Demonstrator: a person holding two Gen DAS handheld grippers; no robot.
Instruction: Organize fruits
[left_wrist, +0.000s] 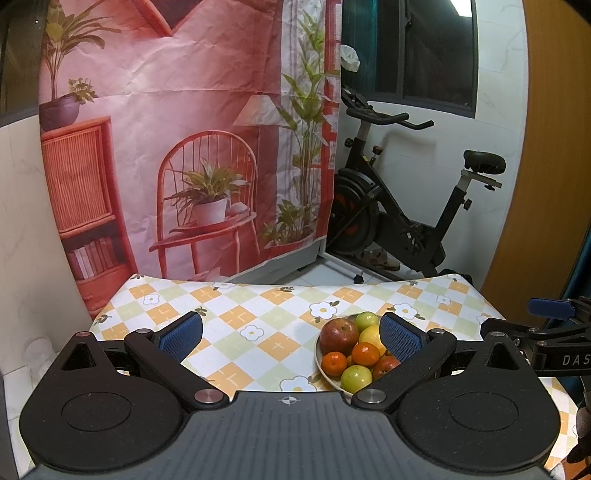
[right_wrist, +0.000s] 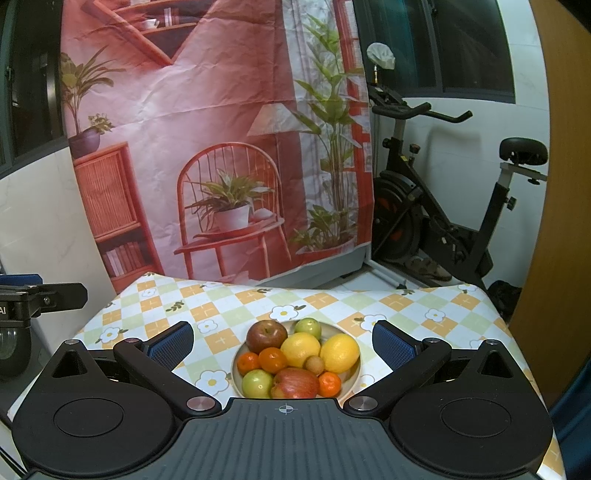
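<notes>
A pale bowl (right_wrist: 351, 376) of fruit sits on the checked tablecloth (right_wrist: 236, 306). It holds two red apples (right_wrist: 266, 336), two lemons (right_wrist: 339, 352), green fruits (right_wrist: 257, 383), small oranges (right_wrist: 272, 360) and a small brown fruit (right_wrist: 314, 364). My right gripper (right_wrist: 283, 345) hangs wide open just above the bowl's near side, with nothing between its fingers. In the left wrist view the bowl (left_wrist: 320, 363) lies to the right, partly behind the right fingertip (left_wrist: 400, 341). My left gripper (left_wrist: 291, 338) is open and empty above bare cloth (left_wrist: 236, 317) left of the bowl.
A printed pink backdrop (left_wrist: 177, 147) hangs behind the table. An exercise bike (left_wrist: 399, 206) stands on the floor at the back right. A wooden door (right_wrist: 554, 221) borders the right side. The other gripper shows at the right edge (left_wrist: 554, 332) and left edge (right_wrist: 33, 299).
</notes>
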